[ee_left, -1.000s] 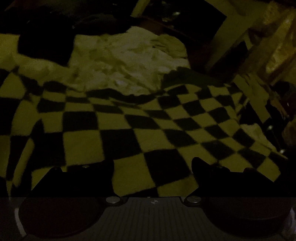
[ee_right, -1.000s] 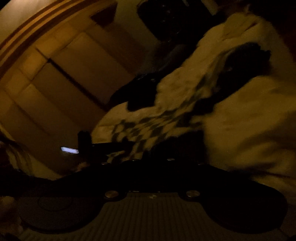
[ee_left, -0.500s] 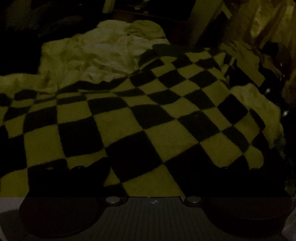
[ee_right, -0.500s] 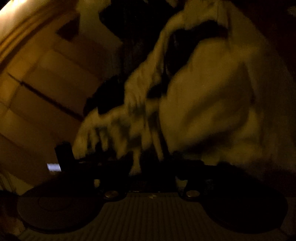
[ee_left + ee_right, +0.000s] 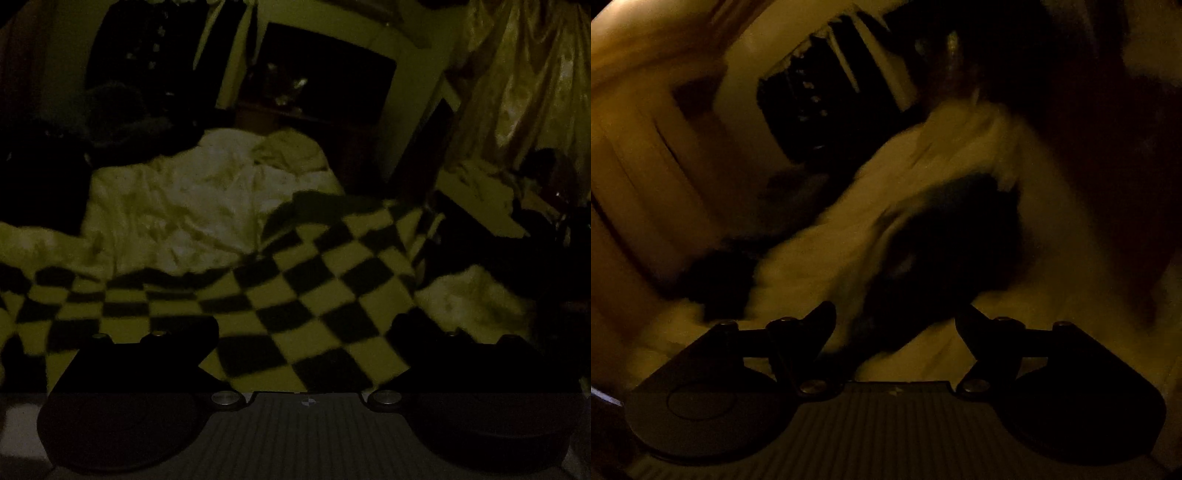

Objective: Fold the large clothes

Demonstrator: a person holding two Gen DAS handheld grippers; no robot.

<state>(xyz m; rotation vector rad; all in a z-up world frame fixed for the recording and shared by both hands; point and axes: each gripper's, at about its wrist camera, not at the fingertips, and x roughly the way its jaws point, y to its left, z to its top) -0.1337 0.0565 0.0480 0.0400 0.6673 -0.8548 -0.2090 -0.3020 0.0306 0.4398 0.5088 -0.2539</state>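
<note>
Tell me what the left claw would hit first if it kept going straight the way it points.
Most likely the checkered blanket: it fills the space between and just ahead of the left claw. Beyond it lies rumpled white bedding. The dim picture leaves depth unclear.

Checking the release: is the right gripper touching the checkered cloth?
Cannot tell. In the right wrist view the right gripper has its jaws opening, nothing pinched between them, but the checkered cloth there is only dark blur, so no plain gap shows.
</note>
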